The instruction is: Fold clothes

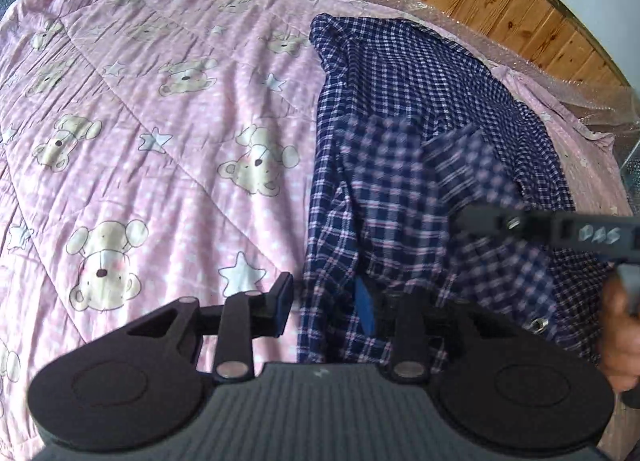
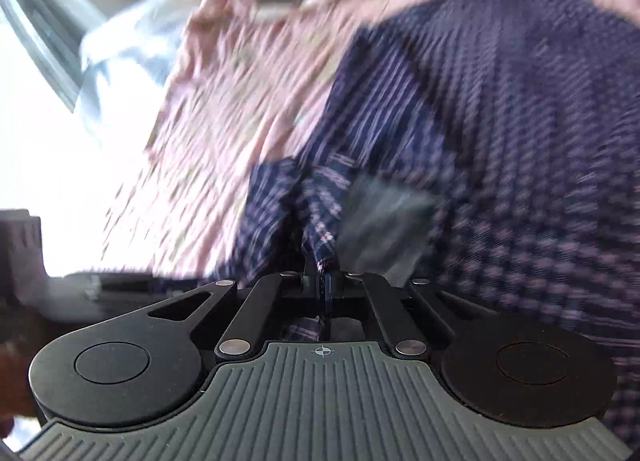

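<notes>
Navy checked shirt (image 1: 420, 109) lies on right of pink bear-print quilt (image 1: 160, 121). Right gripper (image 2: 322, 281) jaws clenched on a shirt fold; left gripper (image 1: 326, 311) jaws parted, shirt edge between.

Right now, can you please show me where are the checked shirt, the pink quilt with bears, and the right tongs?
checked shirt (image 1: 420, 81): left wrist view, on the flat upper part of the cloth.
pink quilt (image 1: 160, 101): left wrist view, on a bare part beside a bear.
right tongs (image 2: 322, 281): right wrist view, between the tips, shut on a shirt fold.
</notes>
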{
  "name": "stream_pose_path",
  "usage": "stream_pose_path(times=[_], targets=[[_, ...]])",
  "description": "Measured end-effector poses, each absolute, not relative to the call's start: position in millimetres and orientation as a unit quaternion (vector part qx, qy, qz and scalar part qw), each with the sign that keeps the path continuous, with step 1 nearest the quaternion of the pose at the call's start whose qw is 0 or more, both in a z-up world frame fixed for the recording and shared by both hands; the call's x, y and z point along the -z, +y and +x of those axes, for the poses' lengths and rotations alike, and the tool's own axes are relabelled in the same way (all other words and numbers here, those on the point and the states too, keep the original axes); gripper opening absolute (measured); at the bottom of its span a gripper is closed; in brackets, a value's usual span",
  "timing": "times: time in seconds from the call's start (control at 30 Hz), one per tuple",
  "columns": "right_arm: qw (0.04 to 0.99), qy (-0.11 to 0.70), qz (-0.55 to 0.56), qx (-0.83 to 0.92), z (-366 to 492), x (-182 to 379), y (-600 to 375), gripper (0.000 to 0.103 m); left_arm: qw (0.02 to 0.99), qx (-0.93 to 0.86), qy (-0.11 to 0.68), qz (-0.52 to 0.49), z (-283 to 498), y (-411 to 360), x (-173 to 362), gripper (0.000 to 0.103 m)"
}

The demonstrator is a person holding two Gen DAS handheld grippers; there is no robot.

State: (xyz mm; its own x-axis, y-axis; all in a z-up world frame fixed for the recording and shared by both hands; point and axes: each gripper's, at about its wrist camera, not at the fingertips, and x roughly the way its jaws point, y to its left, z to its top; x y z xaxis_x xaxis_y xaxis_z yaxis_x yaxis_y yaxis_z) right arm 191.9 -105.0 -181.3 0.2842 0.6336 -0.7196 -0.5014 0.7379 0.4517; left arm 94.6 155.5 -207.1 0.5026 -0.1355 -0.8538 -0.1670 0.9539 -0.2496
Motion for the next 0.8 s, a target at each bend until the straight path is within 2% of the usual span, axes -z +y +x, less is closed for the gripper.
stream_pose_path(times=[0.1, 0.13, 0.17, 0.23, 0.3, 0.37, 0.47, 0.5, 0.53, 0.57, 0.6, 0.63, 0.67, 0.73, 0.77, 0.8], targets=[[0.835, 0.459, 0.069, -0.294, 179.2, 159.9, -128.1, 0.000, 0.855, -0.009, 0.492, -0.166, 90.7, 161.5, 212.3, 0.041], [0.835, 0.472, 0.051, -0.278, 174.0, 168.3, -129.8, 0.001, 0.856, -0.008, 0.492, -0.161, 91.0, 161.2, 211.8, 0.041], [0.835, 0.483, 0.033, -0.262, 169.4, 176.1, -131.3, 0.008, 0.857, -0.006, 0.492, -0.156, 91.3, 160.9, 211.4, 0.041], [0.844, 0.489, -0.005, -0.220, 166.3, 183.7, -133.9, 0.010, 0.857, -0.007, 0.494, -0.143, 92.8, 160.8, 206.6, 0.040], [0.871, 0.453, 0.005, -0.188, 152.1, 157.6, -152.1, 0.031, 0.864, -0.003, 0.483, -0.144, 90.7, 162.8, 196.5, 0.037], [0.892, 0.415, 0.027, -0.177, 133.7, 129.0, -171.1, 0.031, 0.866, 0.028, 0.471, -0.164, 86.1, 164.7, 187.4, 0.037], [0.882, 0.418, 0.043, -0.214, 100.0, 117.9, -188.8, 0.031, 0.862, 0.046, 0.480, -0.154, 84.1, 162.7, 191.4, 0.039], [0.871, 0.438, 0.037, -0.221, 94.7, 127.9, -194.5, 0.036, 0.862, 0.027, 0.483, -0.151, 82.7, 168.0, 193.5, 0.039], [0.867, 0.460, 0.024, -0.190, 91.2, 142.4, -202.4, 0.039, 0.861, 0.008, 0.486, -0.148, 81.4, 173.3, 195.6, 0.032], [0.862, 0.481, 0.010, -0.159, 87.7, 156.9, -210.4, 0.038, 0.860, -0.012, 0.489, -0.145, 80.0, 178.6, 197.7, 0.029], [0.858, 0.497, 0.007, -0.130, 83.8, 168.3, -220.5, 0.008, 0.859, -0.031, 0.492, -0.142, 78.7, 184.0, 199.8, 0.029], [0.861, 0.493, 0.052, -0.109, 77.2, 164.7, -240.3, 0.006, 0.857, -0.050, 0.494, -0.138, 77.3, 189.3, 201.9, 0.026], [0.866, 0.480, 0.105, -0.092, 66.1, 156.1, -260.4, 0.025, 0.857, -0.058, 0.493, -0.141, 74.1, 194.9, 200.7, 0.026], [0.868, 0.452, 0.194, -0.066, 38.9, 141.4, -297.4, 0.052, 0.859, -0.028, 0.479, -0.179, 60.9, 205.2, 189.3, 0.027], [0.857, 0.456, 0.233, -0.062, 32.0, 142.7, -310.3, 0.052, 0.857, 0.004, 0.471, -0.210, 54.1, 207.3, 184.3, 0.028], [0.844, 0.459, 0.271, -0.058, 25.0, 145.0, -322.2, 0.052, 0.847, 0.043, 0.471, -0.241, 49.6, 205.9, 182.2, 0.036]])
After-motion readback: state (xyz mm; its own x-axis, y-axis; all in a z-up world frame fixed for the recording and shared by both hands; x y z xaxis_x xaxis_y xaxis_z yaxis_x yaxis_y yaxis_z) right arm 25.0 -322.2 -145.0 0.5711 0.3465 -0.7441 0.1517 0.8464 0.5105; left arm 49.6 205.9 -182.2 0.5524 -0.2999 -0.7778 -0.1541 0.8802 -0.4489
